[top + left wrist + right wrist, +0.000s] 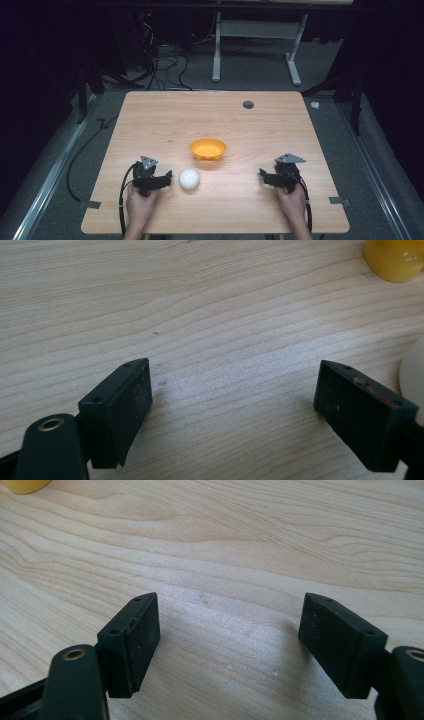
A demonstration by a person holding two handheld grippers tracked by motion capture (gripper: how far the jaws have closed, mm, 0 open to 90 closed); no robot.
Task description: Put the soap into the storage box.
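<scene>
A smooth white ball sits on the pale wooden table, a little nearer the person than the shallow orange plastic bowl, which lies just beyond it and slightly to its right. The left gripper rests low on the wood right beside the ball, its jaws spread wide with nothing between them. In the left gripper view the ball shows only as a pale curve past the outer face of the right-hand jaw, so it lies off to that side rather than in the gap. The bowl is at the top right corner there. The right gripper stands well apart on the other side, jaws equally wide and empty over bare wood. Being round, the ball offers no long axis to line up with. I'd judge the left gripper the natural one to take it: it needs to shift sideways towards the ball until the jaws straddle it.
</scene>
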